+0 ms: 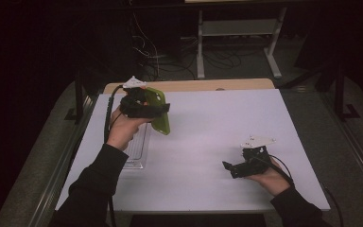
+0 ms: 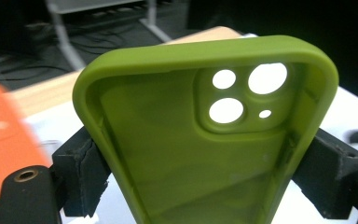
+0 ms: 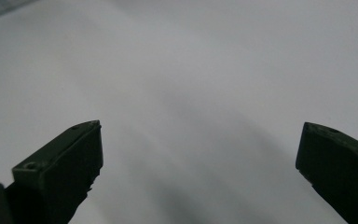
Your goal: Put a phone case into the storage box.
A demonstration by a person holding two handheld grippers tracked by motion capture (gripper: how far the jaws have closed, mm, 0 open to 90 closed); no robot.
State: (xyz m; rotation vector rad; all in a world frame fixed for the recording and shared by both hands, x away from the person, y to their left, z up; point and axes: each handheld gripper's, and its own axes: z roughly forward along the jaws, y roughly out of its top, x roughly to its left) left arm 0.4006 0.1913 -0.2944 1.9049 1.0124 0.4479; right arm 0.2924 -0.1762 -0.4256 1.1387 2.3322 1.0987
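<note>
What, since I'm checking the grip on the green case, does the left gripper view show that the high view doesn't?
Left gripper view: the green phone case's hollow inner side with its camera cut-outs, the left tool's pads pressing its two long edges, and a blurred orange thing at the left.
High view: the right tool, jaws open and empty over the white table, and a clear tray by the left hand.
Both: the case held in the left tool, lifted off the table.
</note>
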